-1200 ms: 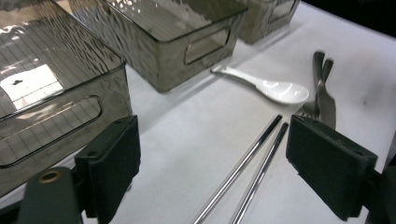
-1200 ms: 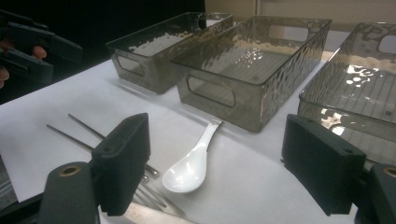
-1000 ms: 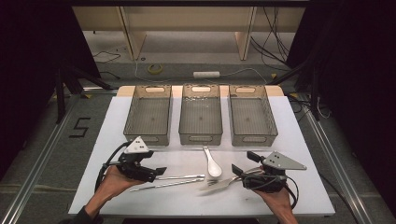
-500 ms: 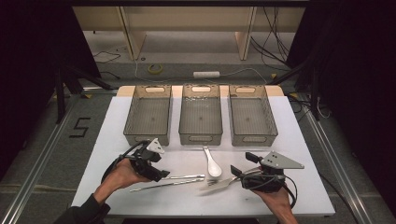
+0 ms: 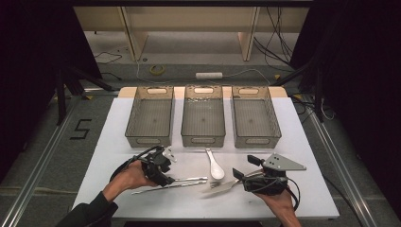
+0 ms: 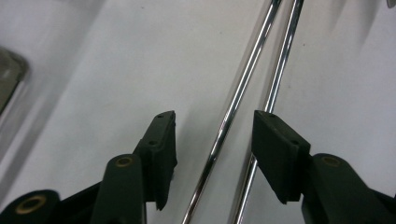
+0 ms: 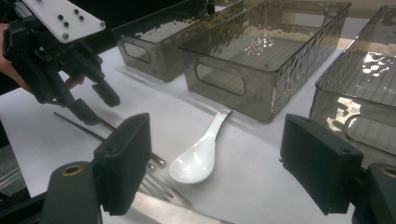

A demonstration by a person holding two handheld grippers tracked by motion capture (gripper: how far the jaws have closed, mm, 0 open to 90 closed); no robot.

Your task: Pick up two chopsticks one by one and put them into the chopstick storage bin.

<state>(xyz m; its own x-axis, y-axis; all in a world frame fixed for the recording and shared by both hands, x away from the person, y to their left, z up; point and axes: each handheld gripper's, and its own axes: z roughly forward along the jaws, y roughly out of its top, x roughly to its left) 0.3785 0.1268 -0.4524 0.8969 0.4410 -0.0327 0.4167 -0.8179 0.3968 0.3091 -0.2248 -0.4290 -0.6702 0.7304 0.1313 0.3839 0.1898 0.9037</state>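
Two metal chopsticks (image 5: 182,183) (image 6: 236,100) lie side by side on the white table. My left gripper (image 5: 168,178) (image 6: 215,140) points down over them. Its jaws have just been closing and still stand apart. One chopstick runs between them, and the other passes under the right pad (image 6: 275,149). Neither pad presses. My right gripper (image 5: 245,168) (image 7: 215,172) rests near the front edge, wide open and empty. Between its jaws I see a white ceramic spoon (image 5: 215,166) (image 7: 198,158). A metal fork (image 5: 223,184) (image 7: 161,192) lies just in front of its lower jaw.
Three smoky clear bins (image 5: 143,140) (image 5: 202,140) (image 5: 257,140) stand in a row across the table's middle, each with nothing inside. The left gripper (image 7: 98,105) also shows in the right gripper view. Cables and a tape roll (image 5: 157,69) lie on the floor beyond.
My left gripper moved right and down onto the chopsticks, tipping its jaws toward the table and narrowing them. The right gripper, spoon and fork stayed put.
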